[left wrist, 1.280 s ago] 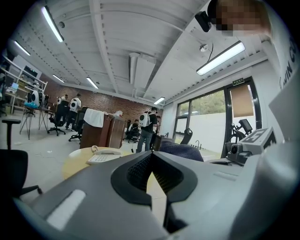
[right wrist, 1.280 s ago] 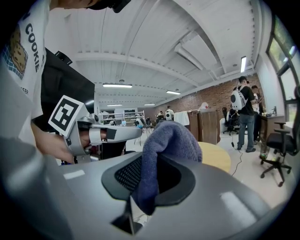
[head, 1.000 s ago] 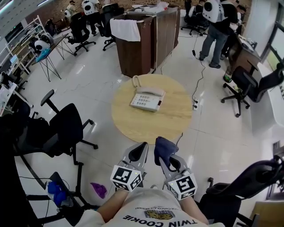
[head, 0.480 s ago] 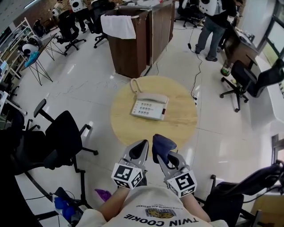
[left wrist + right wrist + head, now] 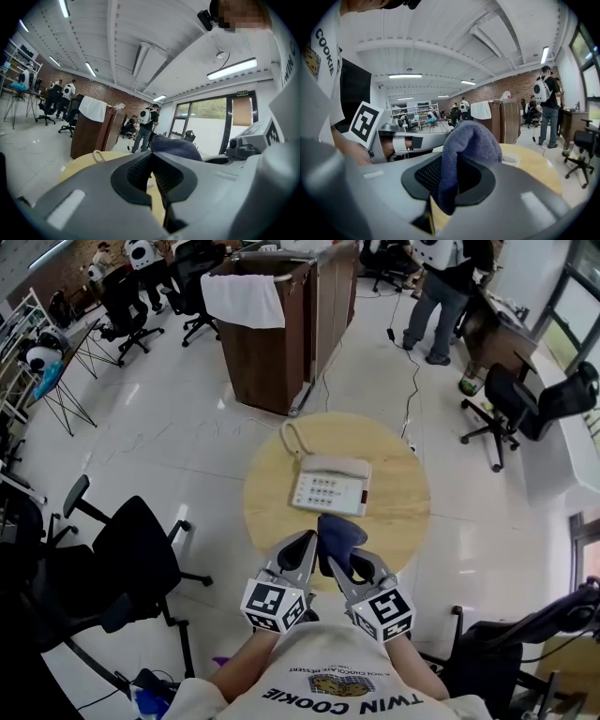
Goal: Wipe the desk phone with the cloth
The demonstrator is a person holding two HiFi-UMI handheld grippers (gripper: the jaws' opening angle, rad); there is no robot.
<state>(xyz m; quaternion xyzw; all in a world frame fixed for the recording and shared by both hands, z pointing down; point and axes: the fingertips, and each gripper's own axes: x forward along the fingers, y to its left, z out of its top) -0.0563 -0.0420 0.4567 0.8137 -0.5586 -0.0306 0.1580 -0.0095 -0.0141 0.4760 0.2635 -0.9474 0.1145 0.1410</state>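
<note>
- At the near edge of a round, pale wooden table (image 5: pixel 403 517) we hold both tongs side by side, close to our body and tipped upward.
- We grip a dark blue terry cloth (image 5: pixel 339 535) in the right gripper (image 5: pixel 351 561). Its jaws are clamped on the lower part of the fabric, and the rest bunches up in a rounded hump above the tips.
- From the right gripper view the cloth (image 5: pixel 468 138) fills the gap between the two ribbed pads and droops down between them.
- We keep the left gripper (image 5: pixel 302 552) pressed closed with nothing in it. In its own view the left gripper (image 5: pixel 151 159) has its pads meeting edge to edge, and the blue cloth (image 5: pixel 176 146) shows just beyond, on the right.
- A white desk phone (image 5: pixel 330 488) sits near the middle of the table, just past the cloth, with its handset on the cradle at the far side and its keypad facing us.
- A pale coiled cord (image 5: pixel 291 439) loops from the phone toward the table's far left edge.
- Beyond the table stands a brown wooden cabinet (image 5: pixel 291 352) with a white towel (image 5: pixel 242 298) draped over its top.
</note>
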